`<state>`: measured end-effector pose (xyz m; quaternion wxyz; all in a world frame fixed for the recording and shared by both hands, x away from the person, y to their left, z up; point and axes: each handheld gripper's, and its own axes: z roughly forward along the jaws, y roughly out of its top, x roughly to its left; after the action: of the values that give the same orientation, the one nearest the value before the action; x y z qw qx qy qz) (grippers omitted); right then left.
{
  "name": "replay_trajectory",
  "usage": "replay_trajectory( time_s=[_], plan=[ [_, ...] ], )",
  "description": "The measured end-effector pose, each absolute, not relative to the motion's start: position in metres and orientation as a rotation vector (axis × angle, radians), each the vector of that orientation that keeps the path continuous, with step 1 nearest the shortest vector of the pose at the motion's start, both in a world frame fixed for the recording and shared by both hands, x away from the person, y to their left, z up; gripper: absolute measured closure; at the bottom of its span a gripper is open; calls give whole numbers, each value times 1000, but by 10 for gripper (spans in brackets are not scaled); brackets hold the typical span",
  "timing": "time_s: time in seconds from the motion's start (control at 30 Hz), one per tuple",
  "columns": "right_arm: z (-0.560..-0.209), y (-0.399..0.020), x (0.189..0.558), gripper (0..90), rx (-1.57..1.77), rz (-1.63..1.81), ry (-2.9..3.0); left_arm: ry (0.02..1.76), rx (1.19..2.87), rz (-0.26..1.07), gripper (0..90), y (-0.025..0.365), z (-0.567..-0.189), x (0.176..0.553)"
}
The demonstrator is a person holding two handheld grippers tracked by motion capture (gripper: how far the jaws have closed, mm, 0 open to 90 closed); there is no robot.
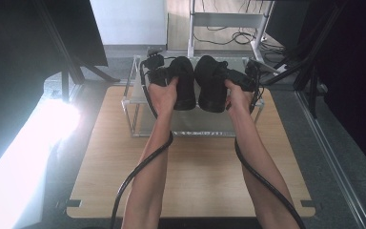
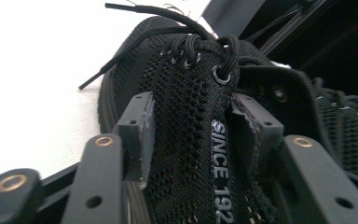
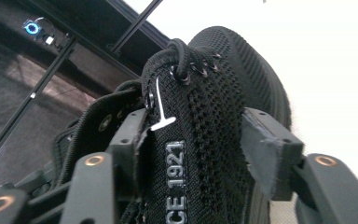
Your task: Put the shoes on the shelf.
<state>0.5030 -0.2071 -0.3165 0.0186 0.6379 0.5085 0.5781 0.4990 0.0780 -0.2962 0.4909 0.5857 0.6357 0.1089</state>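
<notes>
A person's two bare forearms reached forward from the bottom of the high view over a light wooden table [image 1: 190,186], each hand carrying a black gripper with a thick cable trailing back. The left gripper [image 1: 164,76] and the right gripper [image 1: 236,78] each met one of a pair of black mesh shoes, the left shoe [image 1: 183,83] and the right shoe [image 1: 210,83], which stood side by side, nearly touching, on top of a small metal-framed rack [image 1: 133,102] at the table's far side. In the left gripper view, the jaws straddled the shoe's tongue, printed with white lettering, the pads lying close against the mesh without clearly pressing it. In the right gripper view, one pad sat against the tongue while the other stood clear, so those jaws were parted. A bright lamp [image 1: 59,117] glared at the left.
</notes>
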Motion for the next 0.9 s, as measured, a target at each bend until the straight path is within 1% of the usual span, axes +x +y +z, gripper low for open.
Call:
replay_trajectory(
  time_s=[0.1, 0.17, 0.23, 0.33, 0.5, 0.6, 0.73, 0.83, 0.9],
  plan=[
    [-316, -205, 504, 345, 1947, 1809, 1616, 1523, 1400, 228, 474, 82, -297, 498],
    [-316, -203, 503, 324, 1936, 1801, 1615, 1513, 1397, 226, 469, 83, -297, 496],
    [-314, -199, 502, 316, 1927, 1778, 1619, 1507, 1405, 225, 457, 83, -297, 495],
    [-315, -201, 501, 298, 1949, 1814, 1593, 1485, 1415, 216, 409, 84, -296, 493],
    [-317, -198, 499, 290, 1958, 1832, 1561, 1479, 1409, 212, 386, 84, -297, 491],
    [-317, -195, 498, 278, 1962, 1828, 1556, 1472, 1404, 201, 357, 86, -298, 489],
    [-318, -199, 498, 260, 1936, 1866, 1570, 1455, 1401, 185, 300, 92, -299, 485],
    [-317, -203, 495, 263, 1884, 1896, 1604, 1436, 1407, 192, 277, 96, -299, 481],
    [-314, -205, 492, 246, 1859, 1908, 1612, 1420, 1413, 201, 264, 100, -299, 477]
  ],
)
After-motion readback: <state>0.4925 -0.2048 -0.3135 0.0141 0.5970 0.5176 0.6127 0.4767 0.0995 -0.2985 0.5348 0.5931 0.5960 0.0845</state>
